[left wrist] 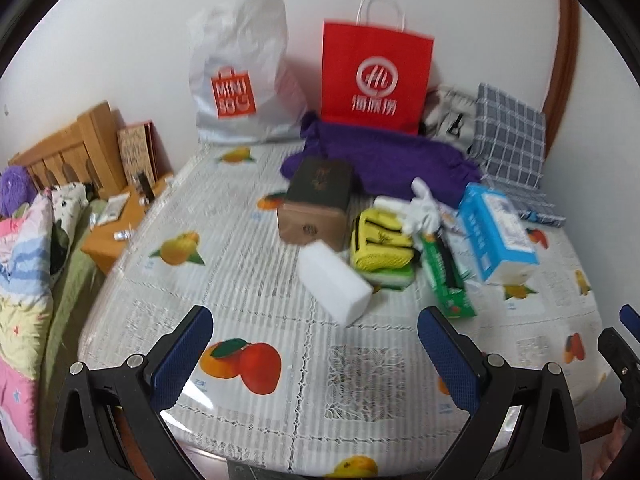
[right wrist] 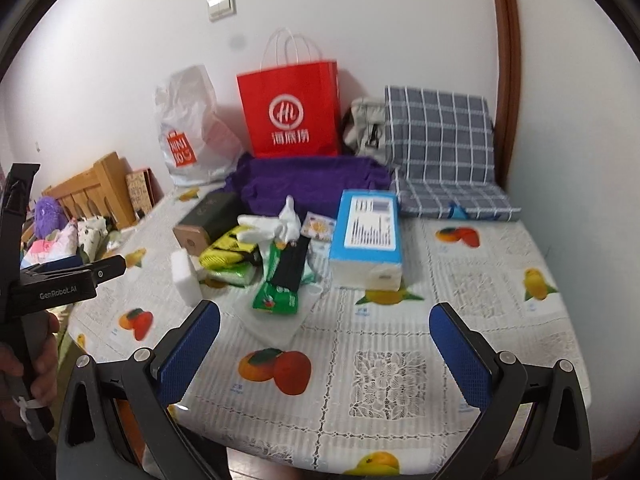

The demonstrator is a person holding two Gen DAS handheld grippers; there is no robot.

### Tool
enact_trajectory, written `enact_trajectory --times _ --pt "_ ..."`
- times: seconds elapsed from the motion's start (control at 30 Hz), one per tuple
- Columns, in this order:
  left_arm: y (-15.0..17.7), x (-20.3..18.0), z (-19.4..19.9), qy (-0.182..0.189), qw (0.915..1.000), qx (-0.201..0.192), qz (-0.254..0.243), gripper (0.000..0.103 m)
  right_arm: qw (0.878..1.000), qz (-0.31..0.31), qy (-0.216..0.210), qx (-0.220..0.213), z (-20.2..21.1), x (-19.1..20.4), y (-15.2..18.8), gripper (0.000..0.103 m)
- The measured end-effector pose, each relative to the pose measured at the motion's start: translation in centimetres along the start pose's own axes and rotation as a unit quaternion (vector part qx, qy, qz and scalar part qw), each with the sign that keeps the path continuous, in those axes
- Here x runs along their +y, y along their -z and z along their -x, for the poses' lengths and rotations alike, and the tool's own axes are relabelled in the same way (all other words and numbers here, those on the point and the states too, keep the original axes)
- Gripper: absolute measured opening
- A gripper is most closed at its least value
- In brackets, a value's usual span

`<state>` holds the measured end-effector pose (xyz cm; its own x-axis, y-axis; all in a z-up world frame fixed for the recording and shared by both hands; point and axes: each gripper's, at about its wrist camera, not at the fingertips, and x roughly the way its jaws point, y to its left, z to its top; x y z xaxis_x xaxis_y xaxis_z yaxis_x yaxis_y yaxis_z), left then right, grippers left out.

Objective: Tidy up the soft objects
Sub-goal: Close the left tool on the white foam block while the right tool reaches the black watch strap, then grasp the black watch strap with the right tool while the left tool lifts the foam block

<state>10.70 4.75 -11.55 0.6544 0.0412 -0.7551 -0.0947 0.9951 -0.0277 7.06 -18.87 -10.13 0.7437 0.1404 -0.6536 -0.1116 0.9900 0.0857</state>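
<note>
A pile of items lies mid-table: a white sponge block point(left wrist: 335, 285) point(right wrist: 185, 277), a yellow mesh pouch point(left wrist: 380, 245) point(right wrist: 228, 253) on a green sponge, a green packet point(left wrist: 447, 276) point(right wrist: 280, 284), white gloves point(left wrist: 420, 204) point(right wrist: 276, 229), a blue tissue pack point(left wrist: 496, 232) point(right wrist: 367, 240) and a dark box point(left wrist: 316, 204) point(right wrist: 204, 220). A purple cloth point(left wrist: 384, 160) point(right wrist: 308, 180) lies behind them. My left gripper point(left wrist: 316, 344) is open with nothing between its blue pads, short of the white block. My right gripper point(right wrist: 325, 340) is open too, near the table's front edge.
A red paper bag point(left wrist: 376, 80) point(right wrist: 289, 112) and a white plastic bag point(left wrist: 236, 76) point(right wrist: 188, 128) lean on the back wall. A checked cushion point(left wrist: 508, 136) point(right wrist: 440, 148) sits back right. A bed with quilts point(left wrist: 28, 264) and a wooden nightstand point(left wrist: 116, 228) stand left. A hand point(right wrist: 36, 364) holds the left gripper.
</note>
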Motion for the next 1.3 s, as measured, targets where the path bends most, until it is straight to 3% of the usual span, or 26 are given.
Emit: enact_trajectory --times 0.2,0.57,0.73,0.83,0.9,0.93,0.97,1.03,1.13,1.23,1.3 --pt "0.3 -0.3 -4.9 0.009 0.9992 0.04 -0.003 0.103 0.999 -0.01 -0.008 0.037 -4.1 -0.9 0.7 0.103" --pt "0.1 -2.0 -11.0 0.023 0.9971 0.072 -0.005 0.103 0.998 -0.006 -0.02 0.062 -8.3 -0.6 0.6 0.102" --pt "0.0 -2.7 -12.5 0.006 0.9975 0.069 -0.016 0.098 0.997 0.005 -0.022 0.077 -9.9 0.6 0.3 0.102" --pt "-0.1 -2.9 -13.5 0.006 0.997 0.074 -0.02 0.083 0.996 0.002 -0.033 0.08 -10.5 1.0 -0.1 0.102" --pt "-0.1 -2.6 -13.9 0.017 0.9968 0.077 -0.013 0.066 0.996 0.005 -0.032 0.078 -10.9 1.6 -0.3 0.102" --pt "-0.1 -2.3 -14.1 0.02 0.9968 0.076 -0.01 0.051 0.996 0.008 -0.031 0.078 -11.1 1.8 -0.4 0.102" --pt "-0.1 -2.0 -14.0 0.021 0.997 0.074 -0.008 0.046 0.996 0.011 -0.03 0.08 -11.4 2.0 -0.4 0.102" --pt "-0.2 -1.5 -13.9 0.024 0.9973 0.069 -0.011 0.042 0.996 0.009 -0.031 0.086 -12.1 2.3 -0.5 0.101" --pt "-0.4 0.0 -13.7 0.026 0.9972 0.07 0.001 0.041 0.996 0.015 -0.008 0.091 -13.4 3.1 -0.7 0.091" --pt "-0.5 1.6 -13.2 0.019 0.9975 0.068 0.009 0.041 0.994 -0.002 -0.039 0.1 -14.5 3.5 -0.9 0.086" --pt "-0.5 2.5 -13.0 0.008 0.9978 0.066 0.011 0.041 0.994 -0.014 -0.048 0.098 -15.1 3.6 -1.2 0.075"
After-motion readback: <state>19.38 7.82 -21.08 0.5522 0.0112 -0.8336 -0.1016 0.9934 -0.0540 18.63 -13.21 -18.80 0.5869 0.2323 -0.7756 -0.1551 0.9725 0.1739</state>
